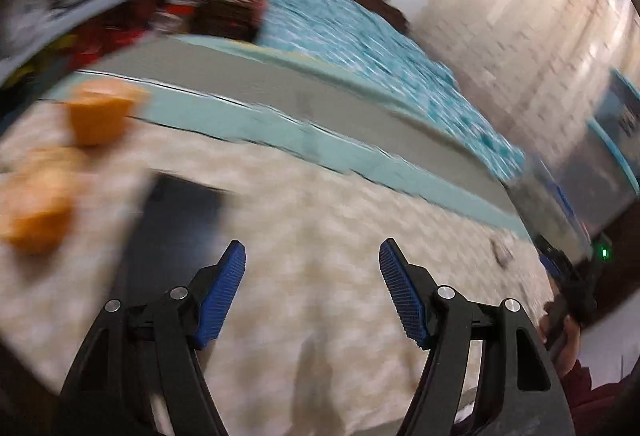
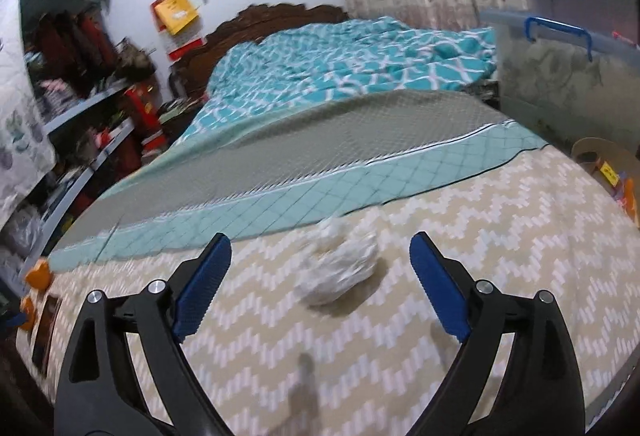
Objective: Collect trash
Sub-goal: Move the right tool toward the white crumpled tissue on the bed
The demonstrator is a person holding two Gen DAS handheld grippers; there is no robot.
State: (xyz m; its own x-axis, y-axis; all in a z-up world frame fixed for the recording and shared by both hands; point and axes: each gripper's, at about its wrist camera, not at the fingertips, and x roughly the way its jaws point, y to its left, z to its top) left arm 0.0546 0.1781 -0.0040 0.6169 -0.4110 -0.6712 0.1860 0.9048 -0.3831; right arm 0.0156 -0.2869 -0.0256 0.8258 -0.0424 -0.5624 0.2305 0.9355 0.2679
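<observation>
A crumpled white wad of trash (image 2: 340, 268) lies on the beige zigzag bedspread (image 2: 500, 236), just ahead of my right gripper (image 2: 320, 250), between the lines of its fingers. The right gripper is open and empty. My left gripper (image 1: 312, 256) is open and empty above the same bedspread (image 1: 320, 216); this view is blurred. Two orange cups (image 1: 98, 112) (image 1: 36, 212) stand at the left, with a dark flat object (image 1: 180, 212) beside them. A small grey scrap (image 1: 502, 252) lies at the right.
A teal blanket (image 2: 340, 56) and grey-teal quilt (image 2: 280, 148) cover the far bed. A clear storage bin with a blue handle (image 2: 560, 76) stands at right, a round basket (image 2: 608, 164) below it. Cluttered shelves (image 2: 72, 96) line the left wall. The orange cups (image 2: 38, 272) sit at far left.
</observation>
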